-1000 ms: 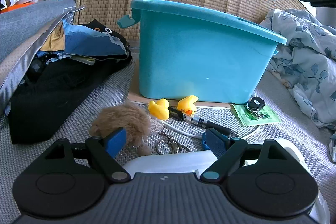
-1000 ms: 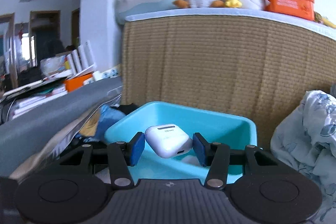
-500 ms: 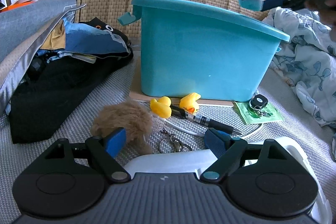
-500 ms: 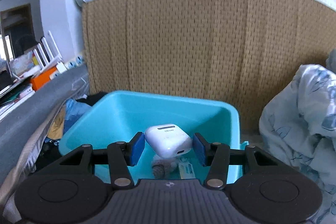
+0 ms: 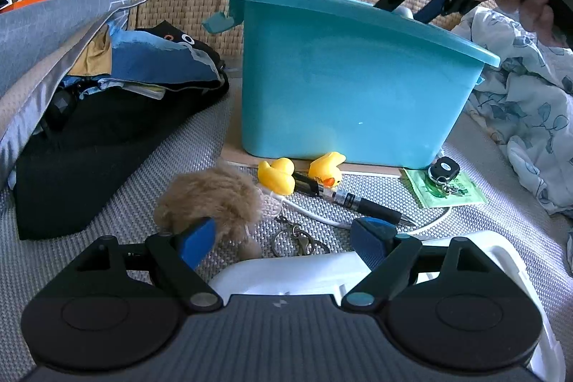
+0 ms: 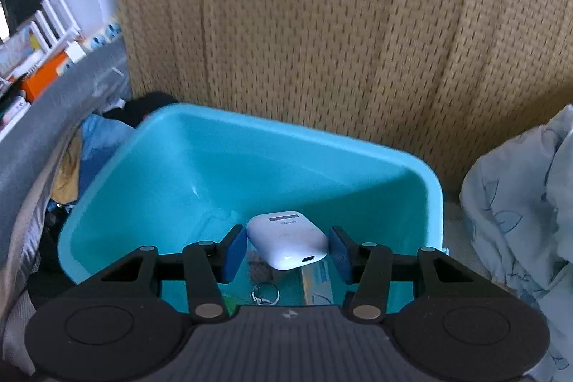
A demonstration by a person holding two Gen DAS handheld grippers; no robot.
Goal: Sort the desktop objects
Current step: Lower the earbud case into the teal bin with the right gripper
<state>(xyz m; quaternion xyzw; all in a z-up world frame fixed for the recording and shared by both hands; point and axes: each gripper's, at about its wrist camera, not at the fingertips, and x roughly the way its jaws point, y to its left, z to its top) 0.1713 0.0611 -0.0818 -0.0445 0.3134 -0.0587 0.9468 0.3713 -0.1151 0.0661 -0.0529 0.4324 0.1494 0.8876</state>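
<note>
Carrying white earbud case [image 6: 288, 240] pinched in right claw [image 6: 287, 251] above teal bin [image 6: 428, 192], positioned for drop; left claw [image 5: 286, 235] wide, empty, hovering over keyring clutter.

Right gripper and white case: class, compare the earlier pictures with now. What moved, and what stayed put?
The right gripper, shut on the white case, swung in over the teal bin and tipped down toward its inside. Nothing was let go. The left gripper stayed open and in place; the ducks, pen and brown pompom lie unmoved.
</note>
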